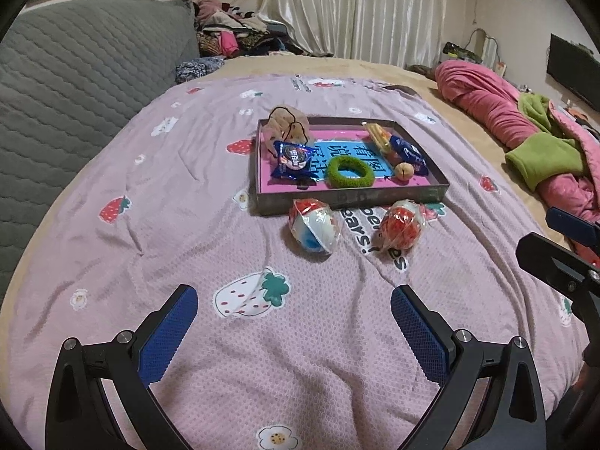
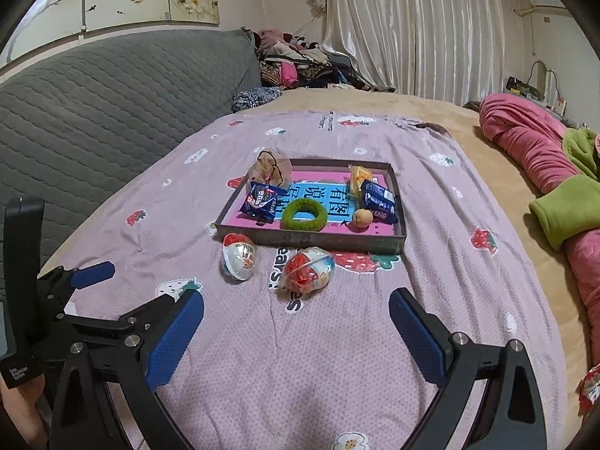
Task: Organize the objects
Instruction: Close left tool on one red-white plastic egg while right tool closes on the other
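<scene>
Left wrist view: left tongs (image 1: 294, 322) spread wide, empty, over the bedsheet (image 1: 187, 247); right tongs (image 2: 296, 318) likewise gape. Beyond, two capsule toys (image 1: 313, 230) (image 1: 399, 228) lie just before the tray (image 1: 348, 197) holding a green ring (image 1: 349, 173) and snack packets (image 1: 294, 160)

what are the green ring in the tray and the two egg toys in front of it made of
The green ring looks like fuzzy plush or chenille: matte, with a nubby, grass-like pile. The two egg toys look like hard plastic capsules, glossy and partly clear, with red and white contents showing through; crinkly highlights suggest a thin film wrap. The tray itself looks like dull grey card or metal; I cannot tell which.
</scene>
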Demonstrator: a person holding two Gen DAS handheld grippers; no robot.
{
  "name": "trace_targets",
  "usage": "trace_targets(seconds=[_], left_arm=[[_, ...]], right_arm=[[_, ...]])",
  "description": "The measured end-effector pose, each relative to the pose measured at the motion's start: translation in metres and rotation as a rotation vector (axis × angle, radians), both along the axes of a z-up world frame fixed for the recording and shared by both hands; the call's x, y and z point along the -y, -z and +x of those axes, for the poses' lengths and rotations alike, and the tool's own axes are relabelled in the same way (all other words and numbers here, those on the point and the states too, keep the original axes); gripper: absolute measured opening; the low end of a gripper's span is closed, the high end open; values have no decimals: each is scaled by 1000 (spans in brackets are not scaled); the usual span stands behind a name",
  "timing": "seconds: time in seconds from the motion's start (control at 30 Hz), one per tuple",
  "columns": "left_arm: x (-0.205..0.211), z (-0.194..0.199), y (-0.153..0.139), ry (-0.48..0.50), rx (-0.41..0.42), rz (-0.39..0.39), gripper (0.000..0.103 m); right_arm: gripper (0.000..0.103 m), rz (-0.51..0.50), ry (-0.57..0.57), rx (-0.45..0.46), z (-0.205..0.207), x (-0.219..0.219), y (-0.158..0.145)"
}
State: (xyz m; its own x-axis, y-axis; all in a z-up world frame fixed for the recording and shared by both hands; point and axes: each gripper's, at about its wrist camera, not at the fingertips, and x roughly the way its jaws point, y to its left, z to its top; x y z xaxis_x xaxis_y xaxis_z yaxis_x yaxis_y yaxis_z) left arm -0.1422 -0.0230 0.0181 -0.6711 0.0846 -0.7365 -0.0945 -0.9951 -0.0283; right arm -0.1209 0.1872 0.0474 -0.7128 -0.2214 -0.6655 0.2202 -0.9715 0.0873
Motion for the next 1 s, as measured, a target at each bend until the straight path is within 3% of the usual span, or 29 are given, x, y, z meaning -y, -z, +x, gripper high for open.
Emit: trace_targets(seconds=[0.43, 1.0], left_arm=[[-11, -29, 27, 12, -23, -8, 103], [-17, -109, 70, -34, 9, 5, 103]], right_arm=[[100, -34, 23, 73, -38, 5, 31], [100, -72, 96, 163, -107, 5, 84]])
